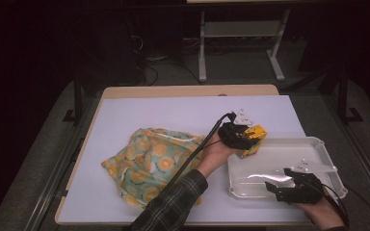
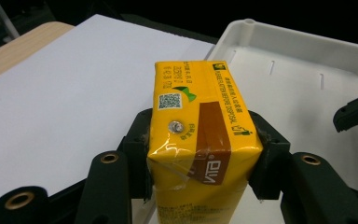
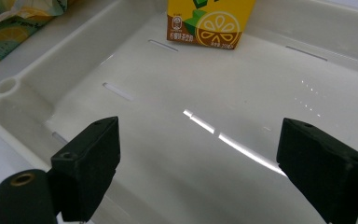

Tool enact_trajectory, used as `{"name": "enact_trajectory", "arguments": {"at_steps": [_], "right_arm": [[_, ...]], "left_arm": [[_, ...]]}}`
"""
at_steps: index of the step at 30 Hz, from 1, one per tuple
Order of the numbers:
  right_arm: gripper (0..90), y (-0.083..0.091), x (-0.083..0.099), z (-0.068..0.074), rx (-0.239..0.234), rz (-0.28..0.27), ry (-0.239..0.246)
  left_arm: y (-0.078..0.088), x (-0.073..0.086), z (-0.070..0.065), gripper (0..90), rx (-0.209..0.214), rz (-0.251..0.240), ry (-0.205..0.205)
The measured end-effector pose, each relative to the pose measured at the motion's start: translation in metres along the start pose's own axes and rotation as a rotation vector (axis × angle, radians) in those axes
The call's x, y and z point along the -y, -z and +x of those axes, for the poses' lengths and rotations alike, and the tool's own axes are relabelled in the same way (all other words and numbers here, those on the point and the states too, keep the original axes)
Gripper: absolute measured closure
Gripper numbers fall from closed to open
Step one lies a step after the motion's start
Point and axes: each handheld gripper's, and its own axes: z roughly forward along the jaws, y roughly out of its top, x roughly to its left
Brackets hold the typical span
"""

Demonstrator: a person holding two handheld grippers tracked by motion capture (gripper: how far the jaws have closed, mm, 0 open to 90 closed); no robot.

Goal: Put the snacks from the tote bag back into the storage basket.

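A yellow drink carton (image 1: pixel 253 140) with brown print is clamped in my left gripper (image 1: pixel 243 138), above the far left corner of a white plastic tray (image 1: pixel 318 149). In the left gripper view the carton (image 2: pixel 200 135) sits squeezed between both black jaws, its foil straw hole facing up. The right gripper view shows the carton's lower face (image 3: pixel 210 23) at the tray's far end. My right gripper (image 1: pixel 279 184) hovers over the tray's near side, open, with nothing between its jaws (image 3: pixel 200 154).
A crumpled cloth bag (image 1: pixel 149 161) printed with yellow citrus slices lies left of the tray on the white table cover (image 1: pixel 173 110). The tray floor (image 3: pixel 205 107) is bare and glossy. Dark floor and a table frame lie beyond the far edge.
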Motion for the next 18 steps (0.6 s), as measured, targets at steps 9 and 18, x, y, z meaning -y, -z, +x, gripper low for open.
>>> {"name": "enact_trajectory", "arguments": {"at_steps": [9,18], "right_arm": [[13.1,-0.0006,-0.0003,0.0012,-0.002,0.004,0.000],[13.1,-0.0010,-0.0001,0.0014,-0.003,0.010,0.005]], "left_arm": [[0.0036,0.0031,-0.0001,50.7,0.003,0.041,-0.016],[0.0063,0.0043,-0.0006,49.4,0.008,0.058,-0.026]]}}
